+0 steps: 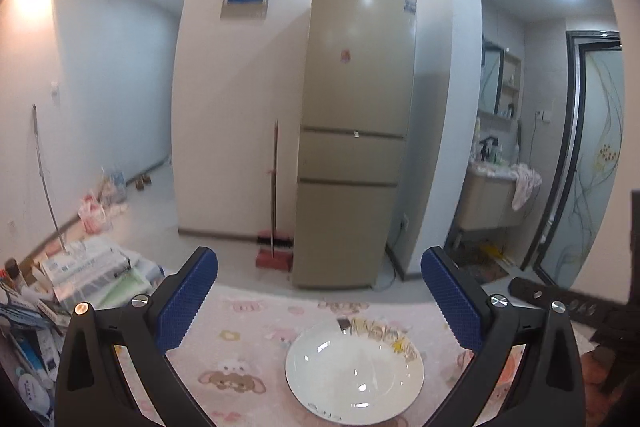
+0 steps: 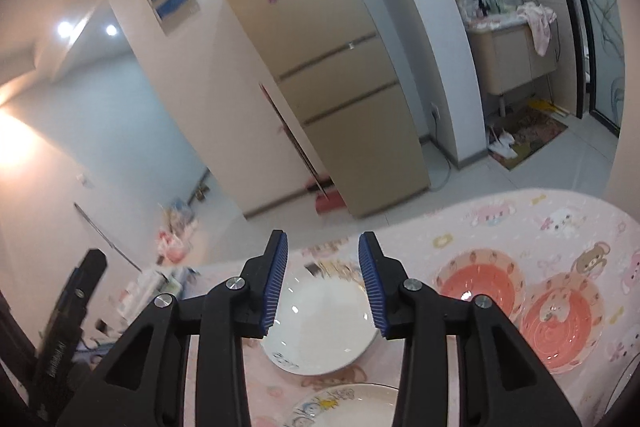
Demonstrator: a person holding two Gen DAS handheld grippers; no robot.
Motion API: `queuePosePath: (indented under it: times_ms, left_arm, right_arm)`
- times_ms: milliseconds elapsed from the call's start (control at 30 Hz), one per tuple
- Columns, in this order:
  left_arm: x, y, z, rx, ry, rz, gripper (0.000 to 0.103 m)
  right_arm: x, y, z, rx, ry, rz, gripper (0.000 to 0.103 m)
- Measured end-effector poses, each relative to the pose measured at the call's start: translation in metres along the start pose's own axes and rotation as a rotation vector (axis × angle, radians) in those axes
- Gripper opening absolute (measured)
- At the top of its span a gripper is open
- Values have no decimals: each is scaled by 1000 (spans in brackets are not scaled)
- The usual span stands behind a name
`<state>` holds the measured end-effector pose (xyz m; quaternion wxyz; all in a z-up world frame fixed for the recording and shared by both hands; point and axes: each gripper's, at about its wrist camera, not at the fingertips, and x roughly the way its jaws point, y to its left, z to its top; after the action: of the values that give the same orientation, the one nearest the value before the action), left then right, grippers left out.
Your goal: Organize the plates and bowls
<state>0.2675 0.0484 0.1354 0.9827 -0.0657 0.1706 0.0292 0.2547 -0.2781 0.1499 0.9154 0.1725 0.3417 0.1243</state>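
White plate (image 1: 354, 373) below wide-open, empty left tongs (image 1: 320, 301).

The pink cartoon-print tablecloth (image 2: 500, 223) lies bare along its far edge. Nearer, a white shallow plate (image 2: 320, 327), two red-and-clear patterned glass bowls (image 2: 476, 279) just beside each other at right, and a cartoon-rimmed plate (image 2: 344, 407) crowd it.

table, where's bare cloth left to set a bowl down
Bare cloth lies left of the white plate, toward the table's left edge, and along the far edge beyond the two pink bowls. It is crowded near the right claw: white plate, cartoon plate and bowls sit close together.
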Motion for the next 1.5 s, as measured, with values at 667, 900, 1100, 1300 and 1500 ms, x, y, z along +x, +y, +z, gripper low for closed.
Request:
queuePosePath:
  times_ms: [667, 900, 1100, 1300, 1500]
  left_arm:
    - [157, 51, -108, -105, 534, 4, 97]
    - [180, 54, -134, -124, 677, -4, 90]
    - [190, 67, -145, -202, 714, -36, 79]
    - [198, 77, -156, -334, 752, -107, 68]
    - [209, 77, -170, -358, 781, -136, 22]
  right_arm:
    - [134, -34, -62, -29, 406, -162, 38]
    - [151, -41, -71, -4, 479, -152, 37]
    - [160, -45, -78, 27, 519, -96, 28]
    - [168, -53, -82, 73, 548, -53, 22]
    - [176, -66, -85, 155, 581, 15, 18]
